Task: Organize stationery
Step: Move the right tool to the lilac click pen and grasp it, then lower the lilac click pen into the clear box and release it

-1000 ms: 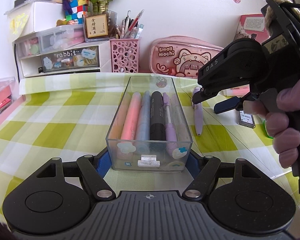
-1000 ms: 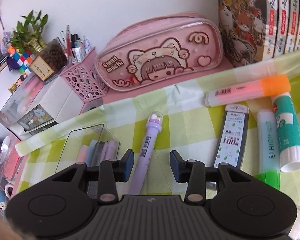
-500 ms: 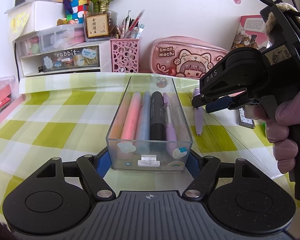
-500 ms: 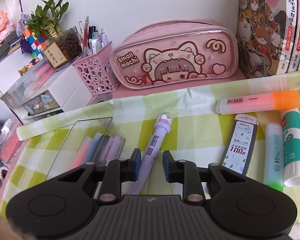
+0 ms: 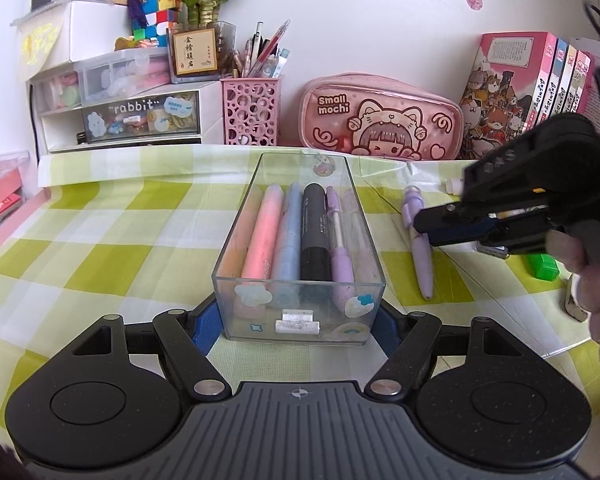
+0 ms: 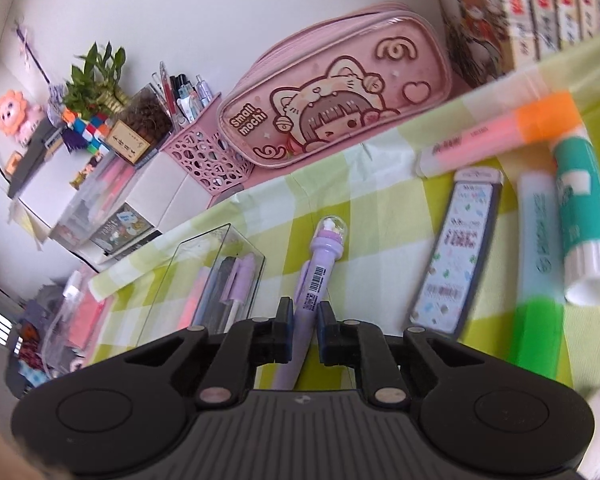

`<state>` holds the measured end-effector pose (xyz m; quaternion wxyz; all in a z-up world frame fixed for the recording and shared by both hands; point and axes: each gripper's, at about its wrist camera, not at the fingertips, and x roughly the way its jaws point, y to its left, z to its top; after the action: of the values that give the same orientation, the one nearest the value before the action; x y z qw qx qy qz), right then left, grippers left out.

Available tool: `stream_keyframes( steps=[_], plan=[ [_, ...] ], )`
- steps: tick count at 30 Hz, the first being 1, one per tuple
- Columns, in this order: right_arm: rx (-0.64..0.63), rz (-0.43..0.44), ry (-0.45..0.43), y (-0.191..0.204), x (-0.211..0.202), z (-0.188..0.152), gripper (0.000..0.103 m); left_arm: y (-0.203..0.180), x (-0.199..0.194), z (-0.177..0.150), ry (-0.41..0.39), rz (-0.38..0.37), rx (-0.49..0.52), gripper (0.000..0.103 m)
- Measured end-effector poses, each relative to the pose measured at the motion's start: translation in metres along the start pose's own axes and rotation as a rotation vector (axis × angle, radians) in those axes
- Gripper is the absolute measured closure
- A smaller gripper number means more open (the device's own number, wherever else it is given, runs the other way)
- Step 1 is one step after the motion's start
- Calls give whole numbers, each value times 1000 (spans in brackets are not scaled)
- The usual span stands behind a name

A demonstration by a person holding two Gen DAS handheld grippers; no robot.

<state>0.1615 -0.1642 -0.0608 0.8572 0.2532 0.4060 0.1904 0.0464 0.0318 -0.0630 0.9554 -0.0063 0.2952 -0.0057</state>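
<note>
I am working over a counter (image 5: 100, 240) spread with a green-and-white checked cloth, and the step in hand is picking up one loose pen to add to those already sorted.

My left gripper (image 5: 298, 322) sits at the near end of the clear tray (image 5: 236, 236), its fingers spread to either side of the tray's short wall; whether the pads actually press the plastic I cannot tell, but I judge it is there to keep the tray from sliding. Inside lie several pens and markers side by side, among them a pink one, a blue one, a black marker and a purple pen.

Just beside the tray, on its right, lies the purple pen (image 6: 320, 276) with a small domed figure on its cap. My right gripper (image 6: 302, 332) is down over the pen's lower barrel, its fingers drawn in close on either side so the barrel runs between them. They look touching or very nearly so, and I judge the grasp is just closing, not yet proven firm.

Further right, well apart from the tray, lie a lead refill case (image 6: 456, 252), a green highlighter (image 6: 538, 264), a glue stick (image 6: 584, 216) and an orange highlighter (image 6: 500, 132), still to be sorted.

Next I need to firm the pinch, lift the pen clear of the cloth, carry it left over the tray's long wall and lay it parallel to the others.
</note>
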Motion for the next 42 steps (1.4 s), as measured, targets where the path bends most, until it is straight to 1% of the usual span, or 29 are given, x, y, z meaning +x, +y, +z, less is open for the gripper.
stream_keyframes(
  steps=[2, 4, 5, 7, 8, 10, 11, 13, 15, 17, 19, 22, 25, 26, 28, 29, 31, 34, 36, 42],
  plan=[
    [21, 16, 3, -7, -7, -3, 92, 0, 0, 0, -1, 0, -1, 30],
    [25, 1, 18, -11, -10, -6, 93, -1, 0, 0, 0, 4, 1, 30],
    [22, 7, 19, -13, -11, -6, 95, -1, 1, 0, 0, 5, 3, 30],
    [23, 12, 16, -14, -14, -4, 94, -2, 1, 0, 0, 6, 4, 30],
    [22, 14, 9, -14, -15, -2, 92, -2, 1, 0, 0, 6, 3, 30],
    [16, 9, 8, -11, -14, 1, 91, -2, 1, 0, 1, 7, 3, 30],
    [11, 5, 8, -9, -12, 3, 89, -2, 1, 0, 0, 7, 3, 30],
    [-9, -19, -1, -2, -7, 6, 81, -1, 1, 0, 0, 6, 3, 30],
    [-43, -45, -8, 6, -1, 9, 69, -2, 1, 0, 0, 6, 3, 30],
    [-81, -73, -4, 15, 8, 10, 68, -1, 1, 0, 0, 6, 3, 30],
    [-129, -101, -4, 24, 16, 9, 68, -2, 1, 0, -1, 5, 0, 30],
    [-205, -143, -31, 34, 23, 6, 67, -2, 1, 0, -2, 5, -3, 30],
    [-263, -162, -35, 40, 27, 5, 67, -2, 1, 0, -2, 9, -1, 30],
    [-275, -171, -37, 41, 28, 4, 68, -2, 1, 0, -2, 8, -2, 30],
    [-298, -194, -38, 43, 29, 4, 78, -2, 1, 0, -2, 7, -4, 30],
    [-298, -194, -38, 44, 30, 4, 79, -2, 1, 1, -2, 7, -4, 30],
    [-289, -195, -33, 44, 29, 5, 80, -2, 1, 0, -2, 7, -3, 30],
    [-249, -183, -18, 41, 27, 7, 83, -1, 0, 0, -3, 6, -4, 30],
    [-208, -155, -10, 38, 25, 8, 85, -1, 0, 0, -3, 5, -5, 30],
    [-103, -77, 9, 33, 17, 17, 85, -3, 1, 1, 2, 2, 2, 30]
  ],
)
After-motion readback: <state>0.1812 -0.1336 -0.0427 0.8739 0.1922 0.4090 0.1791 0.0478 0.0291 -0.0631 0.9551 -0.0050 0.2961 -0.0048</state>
